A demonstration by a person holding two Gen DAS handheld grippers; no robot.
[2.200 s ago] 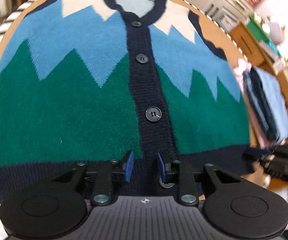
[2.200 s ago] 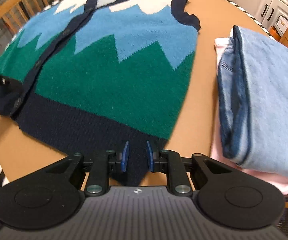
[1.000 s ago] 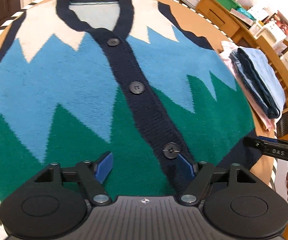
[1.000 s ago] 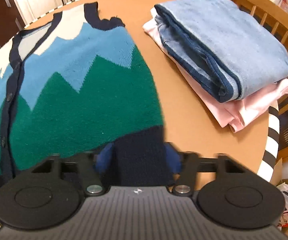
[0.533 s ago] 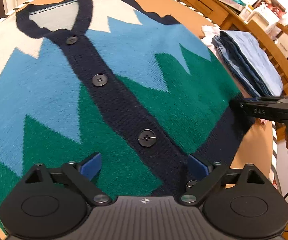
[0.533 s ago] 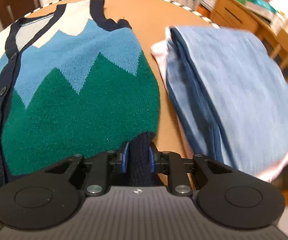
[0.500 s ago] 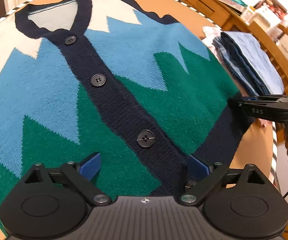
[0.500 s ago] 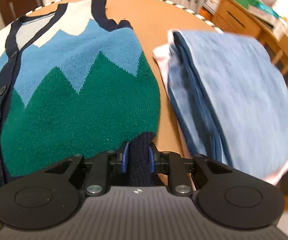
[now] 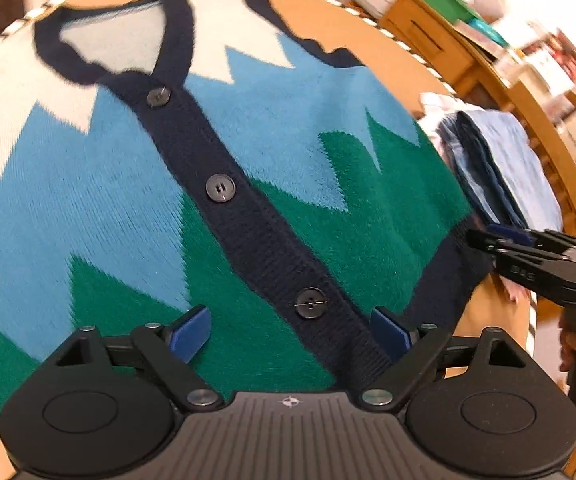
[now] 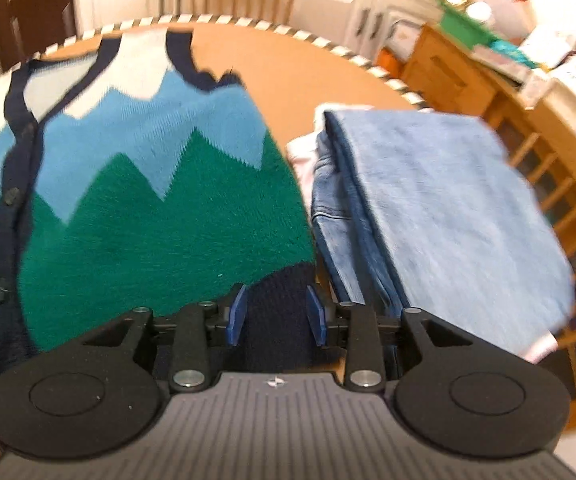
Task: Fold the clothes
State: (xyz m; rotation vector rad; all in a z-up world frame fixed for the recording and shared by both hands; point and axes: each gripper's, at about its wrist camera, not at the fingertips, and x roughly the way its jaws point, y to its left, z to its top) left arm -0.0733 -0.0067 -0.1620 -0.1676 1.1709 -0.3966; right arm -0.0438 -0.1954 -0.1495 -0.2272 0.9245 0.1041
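Note:
A knit vest (image 9: 135, 200) with white, blue and green zigzags and a navy button band lies flat, front up, on the round wooden table (image 9: 400, 68). My left gripper (image 9: 290, 334) is open above its lower hem, pads either side of the button band. My right gripper (image 10: 275, 314) is open at the vest's (image 10: 159, 216) lower right corner, with the navy hem between its pads. The right gripper also shows in the left wrist view (image 9: 536, 256).
A stack of folded jeans (image 10: 440, 200) on pink cloth (image 10: 302, 156) lies on the table right of the vest, close to my right gripper. Wooden chairs (image 10: 560, 184) ring the table. A wooden cabinet (image 10: 444, 68) stands behind.
My right gripper was shut on the vest's navy hem corner half a second ago and has opened. My left gripper stays open above the hem.

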